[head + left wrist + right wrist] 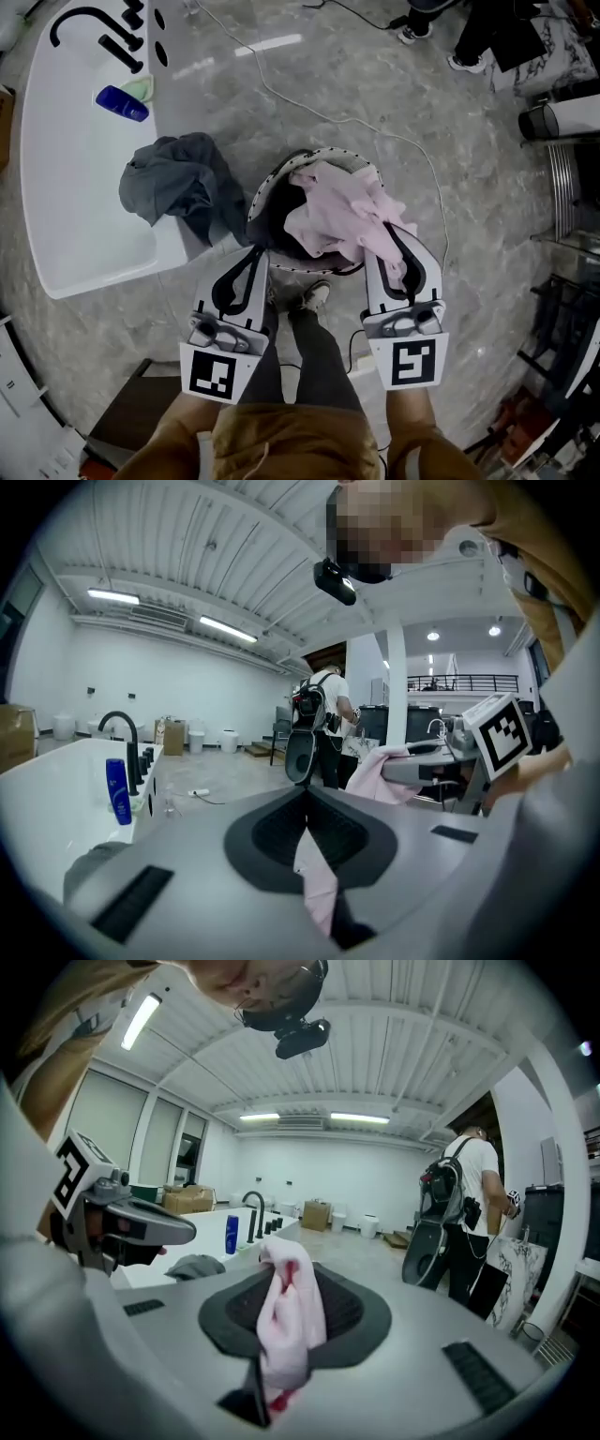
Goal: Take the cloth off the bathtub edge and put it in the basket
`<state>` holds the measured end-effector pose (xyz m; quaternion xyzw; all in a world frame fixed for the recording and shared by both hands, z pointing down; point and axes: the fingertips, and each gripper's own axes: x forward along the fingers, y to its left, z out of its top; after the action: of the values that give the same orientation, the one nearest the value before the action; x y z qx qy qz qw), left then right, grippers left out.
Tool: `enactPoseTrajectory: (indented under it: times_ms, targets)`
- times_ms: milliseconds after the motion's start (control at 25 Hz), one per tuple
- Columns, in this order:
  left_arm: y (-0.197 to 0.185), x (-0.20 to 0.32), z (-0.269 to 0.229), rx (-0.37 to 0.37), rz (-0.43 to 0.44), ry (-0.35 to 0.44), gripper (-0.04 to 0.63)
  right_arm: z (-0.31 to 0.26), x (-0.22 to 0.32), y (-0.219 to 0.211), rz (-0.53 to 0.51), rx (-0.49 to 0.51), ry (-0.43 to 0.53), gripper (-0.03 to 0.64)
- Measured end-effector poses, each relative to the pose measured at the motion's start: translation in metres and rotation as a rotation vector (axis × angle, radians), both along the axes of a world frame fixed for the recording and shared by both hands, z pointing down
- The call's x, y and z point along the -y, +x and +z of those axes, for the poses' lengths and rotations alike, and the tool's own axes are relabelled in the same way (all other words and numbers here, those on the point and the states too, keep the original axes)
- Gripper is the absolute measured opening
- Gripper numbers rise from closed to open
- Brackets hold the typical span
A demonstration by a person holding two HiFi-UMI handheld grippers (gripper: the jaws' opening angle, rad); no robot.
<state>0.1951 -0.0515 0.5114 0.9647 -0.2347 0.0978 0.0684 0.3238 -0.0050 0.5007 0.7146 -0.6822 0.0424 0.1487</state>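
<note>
Pinching the pink cloth [337, 211] tight in the left gripper [253, 253] and right gripper [394, 232], right above the basket [272, 178]; probably needing a slow, straight drop.

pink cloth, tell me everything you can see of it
The pink cloth is soft, pale pink fabric, crumpled into loose folds and hanging bunched over the opening of the round dark basket. The left gripper is shut on a thin edge of it. The right gripper is shut on a thicker wad, which shows small red marks.
</note>
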Motion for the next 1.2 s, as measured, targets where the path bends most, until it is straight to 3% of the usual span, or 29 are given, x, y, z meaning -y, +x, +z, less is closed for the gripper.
enactPoseTrajectory:
  times_ms: [240, 680, 960, 1200]
  targets:
    - [0.002, 0.003, 0.041, 0.009, -0.015, -0.038, 0.008, 0.083, -0.002, 0.002, 0.004, 0.037, -0.101, 0.083]
    - [0.01, 0.002, 0.131, 0.023, -0.001, -0.035, 0.008, 0.206, 0.012, 0.0, -0.023, -0.007, -0.134, 0.084]
    - [0.007, 0.007, 0.213, 0.041, 0.007, -0.054, 0.008, 0.319, 0.01, -0.005, -0.073, -0.06, -0.315, 0.097]
    - [0.014, 0.011, 0.263, 0.035, 0.019, -0.065, 0.008, 0.399, 0.01, -0.006, -0.126, -0.05, -0.469, 0.159]
